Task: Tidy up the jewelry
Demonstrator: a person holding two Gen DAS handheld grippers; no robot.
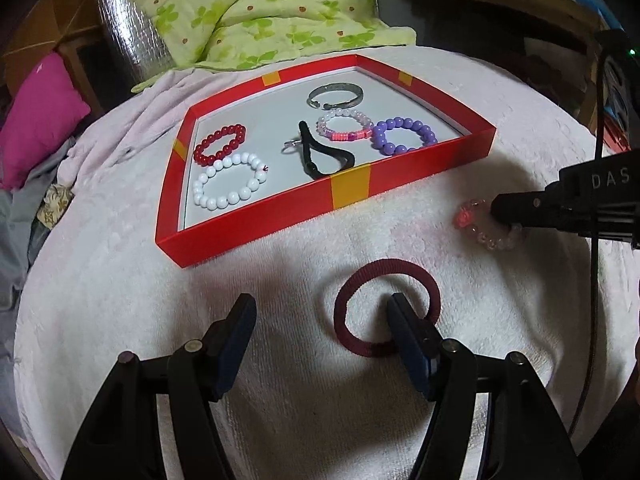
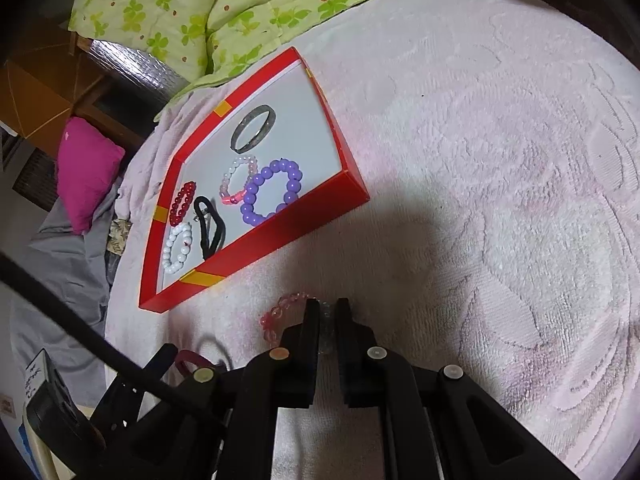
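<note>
A dark red hair tie (image 1: 384, 264) lies flat on the pale towel. My left gripper (image 1: 322, 314) stands open over it, with the right finger inside the ring and the left finger outside on the towel. To the right, my right gripper (image 2: 328, 308) is shut on a clear pink bead bracelet (image 2: 276, 312) that rests on the towel. The left wrist view also shows this bracelet (image 1: 468, 216) at the right gripper (image 1: 496, 210). Behind them sits a red tray (image 1: 256, 236) with a white floor.
The tray holds red (image 1: 220, 144), white (image 1: 226, 184) and purple (image 1: 404, 136) bead bracelets, a pink-white one (image 1: 344, 126), a silver bangle (image 1: 336, 96) and a black hair tie (image 1: 320, 156). Beyond it lie a green quilt (image 1: 260, 12) and a magenta pillow (image 1: 40, 120). A black cable (image 1: 596, 160) hangs at the right.
</note>
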